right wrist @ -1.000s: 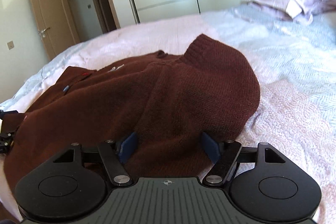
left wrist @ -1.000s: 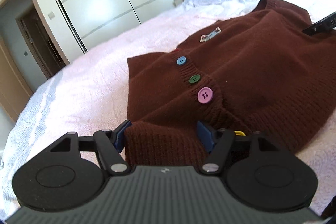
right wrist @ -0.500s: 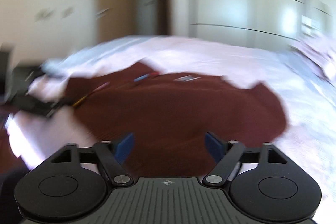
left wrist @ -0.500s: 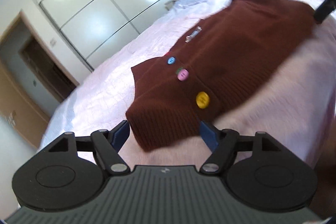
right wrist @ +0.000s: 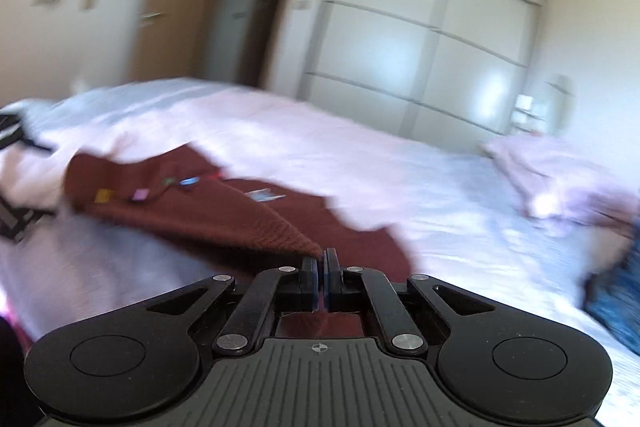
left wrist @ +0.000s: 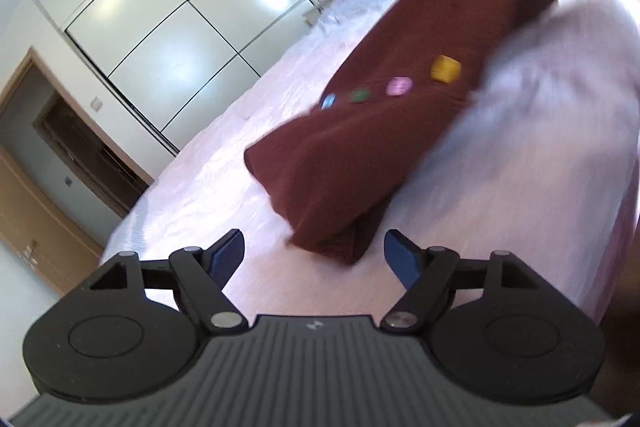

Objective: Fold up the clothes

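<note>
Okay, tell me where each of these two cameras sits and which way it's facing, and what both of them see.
Left wrist: on the left gripper, facing across the bed toward the wardrobe; its own open fingers show, clear of the brown cardigan.
Right wrist: on the right gripper, facing over the bed toward wardrobe and door; its fingers are shut on the cardigan's edge.
Shared: cardigan, coloured buttons, bed, wardrobe.

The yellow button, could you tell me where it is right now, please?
In the left wrist view the yellow button sits upper right on the brown cardigan, beside the pink button.
</note>
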Tool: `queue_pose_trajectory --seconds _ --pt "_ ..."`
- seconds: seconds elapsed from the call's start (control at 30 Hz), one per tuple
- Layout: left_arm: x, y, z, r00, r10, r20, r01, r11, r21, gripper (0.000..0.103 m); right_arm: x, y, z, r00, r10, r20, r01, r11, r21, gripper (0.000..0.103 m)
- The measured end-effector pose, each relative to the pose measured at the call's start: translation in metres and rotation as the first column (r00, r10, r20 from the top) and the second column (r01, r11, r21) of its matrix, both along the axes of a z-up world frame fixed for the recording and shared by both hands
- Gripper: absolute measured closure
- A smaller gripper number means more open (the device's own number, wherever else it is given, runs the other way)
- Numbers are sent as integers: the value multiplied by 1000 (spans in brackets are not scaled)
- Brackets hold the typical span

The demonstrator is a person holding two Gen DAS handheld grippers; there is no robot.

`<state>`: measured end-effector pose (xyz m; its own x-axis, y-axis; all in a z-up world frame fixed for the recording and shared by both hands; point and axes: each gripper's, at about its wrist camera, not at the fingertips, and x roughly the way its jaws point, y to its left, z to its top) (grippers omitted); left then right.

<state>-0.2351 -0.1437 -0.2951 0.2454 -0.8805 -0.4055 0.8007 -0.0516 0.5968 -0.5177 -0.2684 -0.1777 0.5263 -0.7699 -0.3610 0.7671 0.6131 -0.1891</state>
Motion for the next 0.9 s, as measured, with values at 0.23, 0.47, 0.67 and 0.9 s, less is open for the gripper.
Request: queue_pose_trajectory --seconds 0.23,0.47,0.67,0.9 --pt "-53 -12 -4 993 -81 91 81 997 -2 27 -68 -15 -17 977 -164 136 133 968 211 103" --pt "-15 -38 -5 999 -42 14 42 999 33 27 -68 -20 -15 974 -174 147 133 958 252 103" --pt "35 -67 2 958 -188 -215 224 962 157 87 -54 -52 -28 965 -207 159 153 943 296 103" --pt "83 -99 116 965 -140 -222 132 990 -50 94 -47 -100 24 957 -209 200 167 963 210 103"
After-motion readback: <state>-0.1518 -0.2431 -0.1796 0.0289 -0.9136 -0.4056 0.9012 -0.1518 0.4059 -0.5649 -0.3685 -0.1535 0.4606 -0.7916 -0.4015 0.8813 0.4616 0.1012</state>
